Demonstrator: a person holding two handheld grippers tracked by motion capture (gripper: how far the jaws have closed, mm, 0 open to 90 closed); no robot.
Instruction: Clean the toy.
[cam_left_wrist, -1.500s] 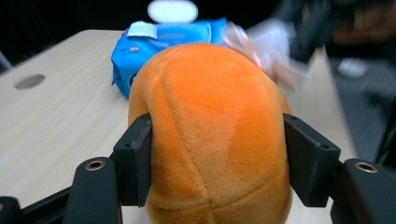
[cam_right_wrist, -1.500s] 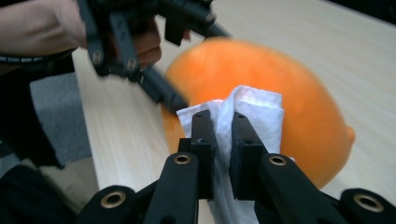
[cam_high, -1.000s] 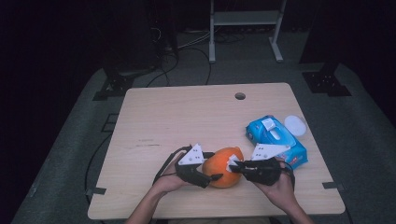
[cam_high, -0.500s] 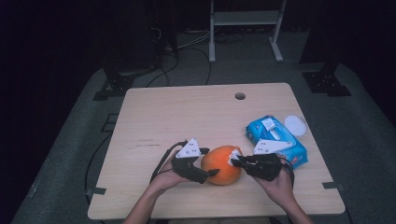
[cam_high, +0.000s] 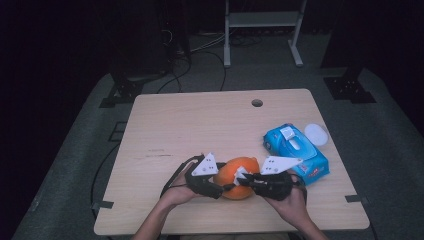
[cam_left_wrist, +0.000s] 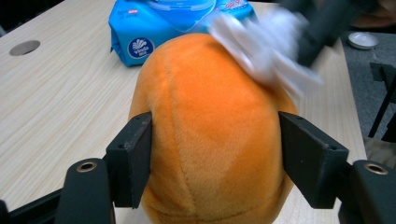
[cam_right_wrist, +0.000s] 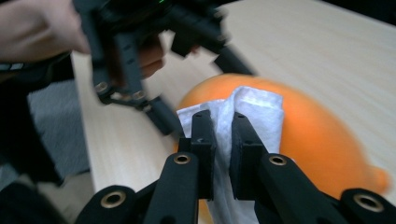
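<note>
An orange plush toy (cam_high: 239, 172) lies near the table's front edge. My left gripper (cam_high: 225, 187) comes at it from the left. In the left gripper view its two pads (cam_left_wrist: 133, 163) press on the toy's (cam_left_wrist: 210, 107) sides; the jaws have just been closing with the toy between them. My right gripper (cam_high: 242, 177) reaches in from the right, shut on a folded white wipe (cam_right_wrist: 259, 109). The wipe rests on the toy's (cam_right_wrist: 317, 140) upper surface and shows blurred in the left gripper view (cam_left_wrist: 266, 46).
A blue pack of wet wipes (cam_high: 297, 152) lies just right of the toy, with a round white lid (cam_high: 316, 134) beyond it. The wooden table (cam_high: 200, 125) has a cable hole (cam_high: 257, 103) near its far edge. A metal stand's legs rise behind the table.
The left jaws stood wider around the toy half a second ago and have now drawn in against its sides. The right gripper's wipe has shifted slightly on the toy.
</note>
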